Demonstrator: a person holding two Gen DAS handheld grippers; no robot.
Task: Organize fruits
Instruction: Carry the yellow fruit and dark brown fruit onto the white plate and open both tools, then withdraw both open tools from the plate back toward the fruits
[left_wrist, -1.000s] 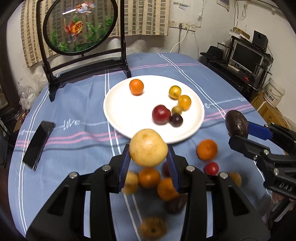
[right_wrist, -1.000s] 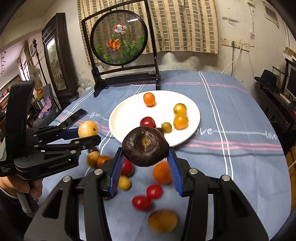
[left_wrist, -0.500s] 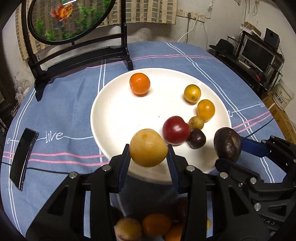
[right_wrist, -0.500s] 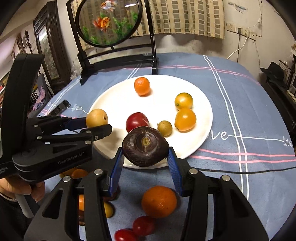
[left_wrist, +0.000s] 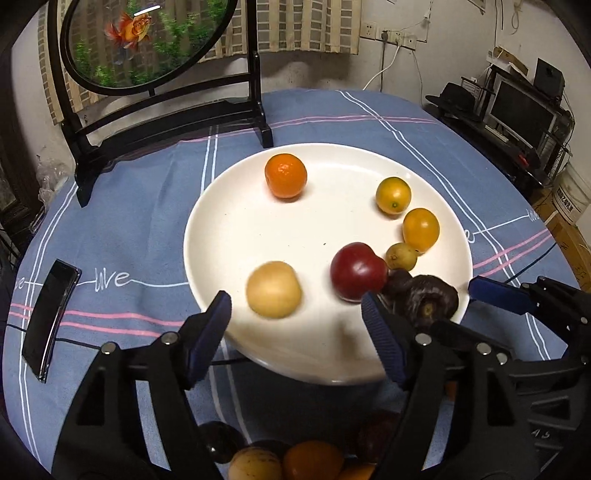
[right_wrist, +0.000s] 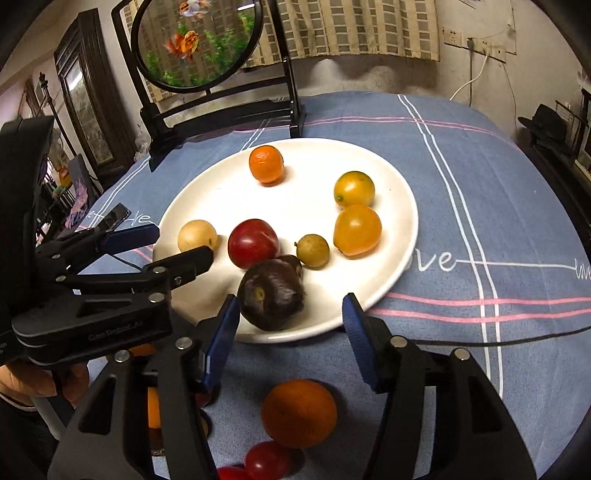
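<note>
While both jaws open, L hand-held gripper & R hand-held gripper grip nothing, fruits just ahead on plate.

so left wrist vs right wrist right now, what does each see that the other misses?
Left wrist only: a monitor on the far right shelf, the whole phone.

Right wrist only: loose orange and red cherry tomatoes on the cloth, a hand on the left gripper's handle.

Both: white plate, yellow fruit and dark passion fruit lying on it, free of both opening grippers; right gripper.
</note>
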